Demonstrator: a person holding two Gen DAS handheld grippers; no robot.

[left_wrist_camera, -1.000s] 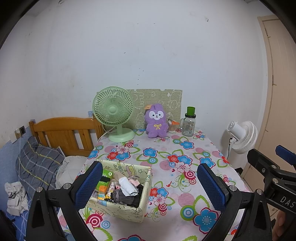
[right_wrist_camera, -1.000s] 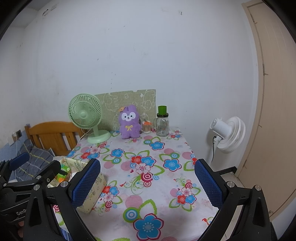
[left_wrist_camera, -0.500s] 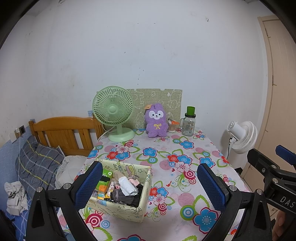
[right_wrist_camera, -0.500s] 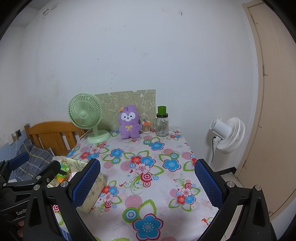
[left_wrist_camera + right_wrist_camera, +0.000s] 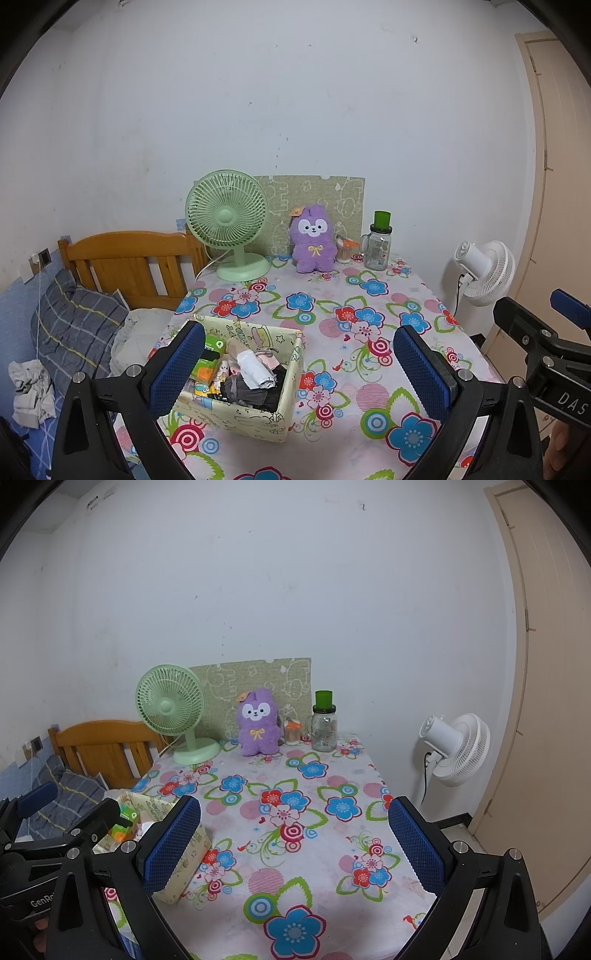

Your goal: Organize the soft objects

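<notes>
A pale green fabric box [image 5: 258, 413] stands at the near left of the flower-patterned table [image 5: 369, 332]. Rolled white and dark cloths [image 5: 255, 380] fill it, beside green and orange packets. A purple plush toy [image 5: 313, 240] sits upright at the table's far edge, also in the right wrist view as the plush [image 5: 258, 723]. My left gripper [image 5: 299, 369] hangs open above the near table, its left pad over the box. My right gripper [image 5: 295, 845] is open over bare tablecloth, with the box [image 5: 177, 860] at its left finger. Neither gripper holds anything.
A green desk fan [image 5: 232, 229], a glass jar with a green lid [image 5: 378, 243] and a small cup [image 5: 343, 249] line the far edge. A white floor fan [image 5: 484, 269] stands right of the table, near a door [image 5: 554, 701]. A wooden bed headboard [image 5: 129, 258] with bedding lies left.
</notes>
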